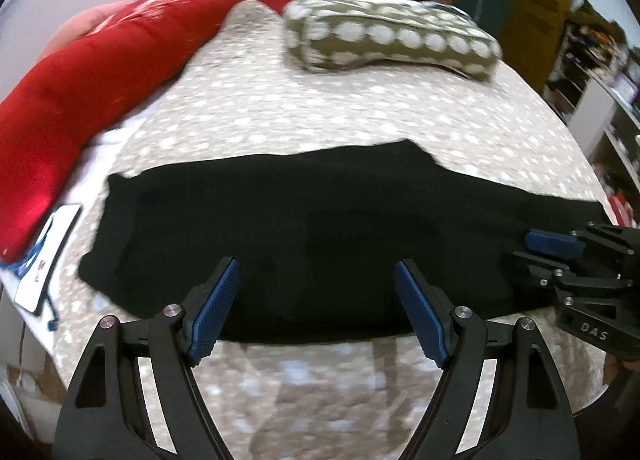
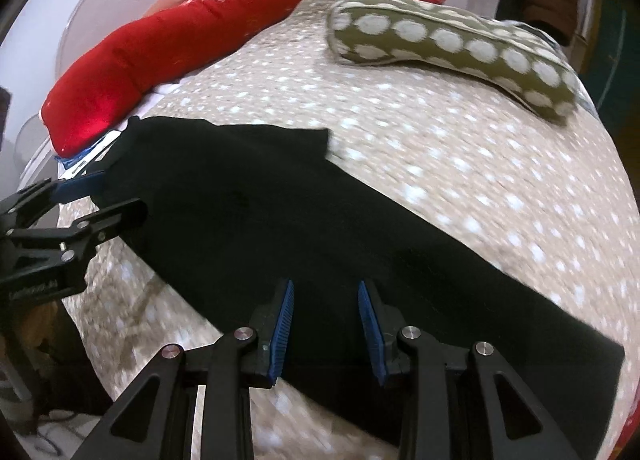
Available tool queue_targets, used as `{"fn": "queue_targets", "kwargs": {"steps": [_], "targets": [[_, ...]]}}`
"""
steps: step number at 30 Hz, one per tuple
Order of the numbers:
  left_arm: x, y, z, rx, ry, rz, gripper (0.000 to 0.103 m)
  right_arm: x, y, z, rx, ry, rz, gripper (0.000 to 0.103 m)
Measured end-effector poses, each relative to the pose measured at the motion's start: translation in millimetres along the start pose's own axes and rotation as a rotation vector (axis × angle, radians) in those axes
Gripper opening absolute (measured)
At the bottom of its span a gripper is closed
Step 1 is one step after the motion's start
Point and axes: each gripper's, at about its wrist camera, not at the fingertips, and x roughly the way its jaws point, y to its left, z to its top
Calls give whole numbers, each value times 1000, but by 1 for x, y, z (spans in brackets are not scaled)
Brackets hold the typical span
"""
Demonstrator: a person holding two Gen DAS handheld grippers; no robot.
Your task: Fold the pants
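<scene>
Black pants [image 1: 320,227] lie flat in a long strip across the beige dotted bedspread [image 1: 320,111]; they also show in the right wrist view [image 2: 280,219]. My left gripper [image 1: 318,292] is open and empty, its blue pads just over the near edge of the pants towards their left end. My right gripper [image 2: 326,320] is open and empty, over the near edge further right. The right gripper also shows at the right edge of the left wrist view [image 1: 560,256], and the left gripper at the left edge of the right wrist view [image 2: 108,195].
A red cushion [image 1: 100,71] lies along the bed's far left side. An olive pillow with white dots [image 1: 392,35] lies at the far end. A white card with a blue cord [image 1: 44,256] lies left of the pants. Shelves [image 1: 600,99] stand to the right.
</scene>
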Motion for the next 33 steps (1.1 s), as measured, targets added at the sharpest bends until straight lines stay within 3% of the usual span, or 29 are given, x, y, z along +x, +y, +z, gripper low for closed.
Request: {"fn": "queue_targets", "kwargs": {"steps": [7, 11, 17, 20, 25, 26, 27, 28, 33], "targets": [[16, -64, 10, 123, 32, -106, 80, -38, -60, -53, 93, 13, -78, 32], [25, -105, 16, 197, 48, -153, 80, -63, -103, -90, 193, 36, -198, 34], [30, -163, 24, 319, 38, -180, 80, -101, -156, -126, 431, -77, -143, 34], [34, -179, 28, 337, 48, -199, 80, -104, -161, -125, 456, -95, -162, 34], [40, -204, 32, 376, 52, -217, 80, -93, -170, -123, 470, -115, -123, 34], [40, -206, 31, 377, 57, -219, 80, -89, -170, -122, 459, -125, -135, 32], [42, -210, 31, 385, 66, -219, 80, -90, -169, -123, 453, -134, -135, 17], [43, -212, 30, 393, 69, -219, 80, -91, -168, -122, 443, -137, -128, 9], [50, -226, 29, 420, 78, -223, 80, -109, -161, -130, 404, -160, -104, 7]]}}
